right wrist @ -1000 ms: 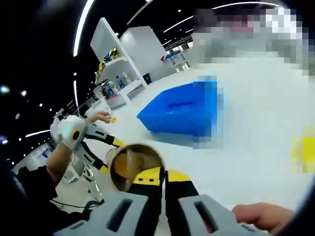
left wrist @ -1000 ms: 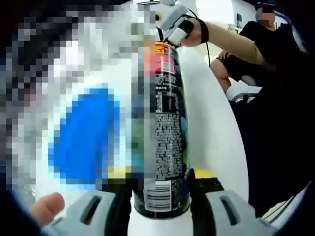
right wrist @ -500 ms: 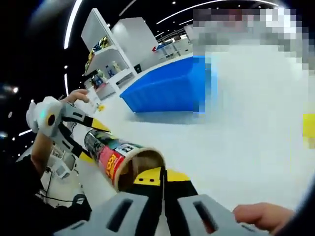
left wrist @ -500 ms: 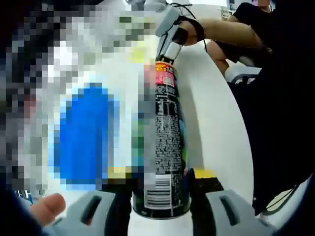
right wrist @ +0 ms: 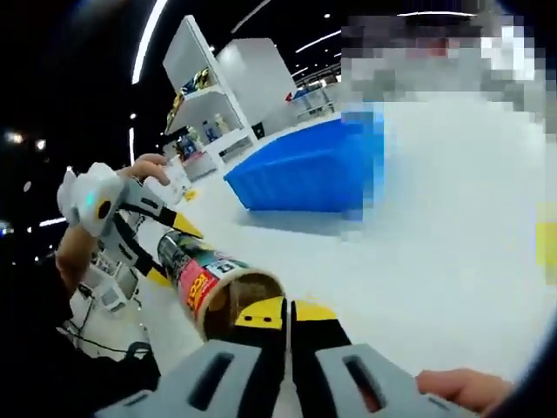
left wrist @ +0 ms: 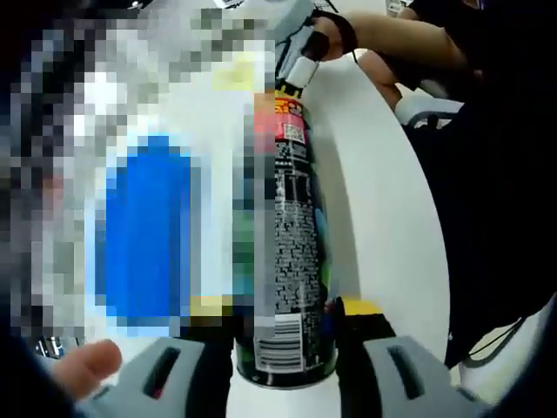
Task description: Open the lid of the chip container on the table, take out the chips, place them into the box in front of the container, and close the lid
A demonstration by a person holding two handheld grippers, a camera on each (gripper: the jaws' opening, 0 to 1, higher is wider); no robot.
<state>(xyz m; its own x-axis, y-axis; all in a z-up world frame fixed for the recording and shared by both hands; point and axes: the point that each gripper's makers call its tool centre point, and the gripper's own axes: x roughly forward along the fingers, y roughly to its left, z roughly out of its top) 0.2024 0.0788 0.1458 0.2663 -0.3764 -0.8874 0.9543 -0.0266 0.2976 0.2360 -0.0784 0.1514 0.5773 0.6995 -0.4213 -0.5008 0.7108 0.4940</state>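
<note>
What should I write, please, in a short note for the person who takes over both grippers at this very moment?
Left gripper: shut on the chip container, near its base, holding it tilted.
Right gripper: jaws together at the container's open mouth; whether they pinch chips I cannot tell.
Blue box: on the white table, beyond the container.
Done: lid is off.
Left: get the chips into the box, then close the lid.

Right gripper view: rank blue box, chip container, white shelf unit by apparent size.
1. blue box, largest.
2. chip container, close to the camera, so inflated.
3. white shelf unit, far off; its rank against the container is unsure.
</note>
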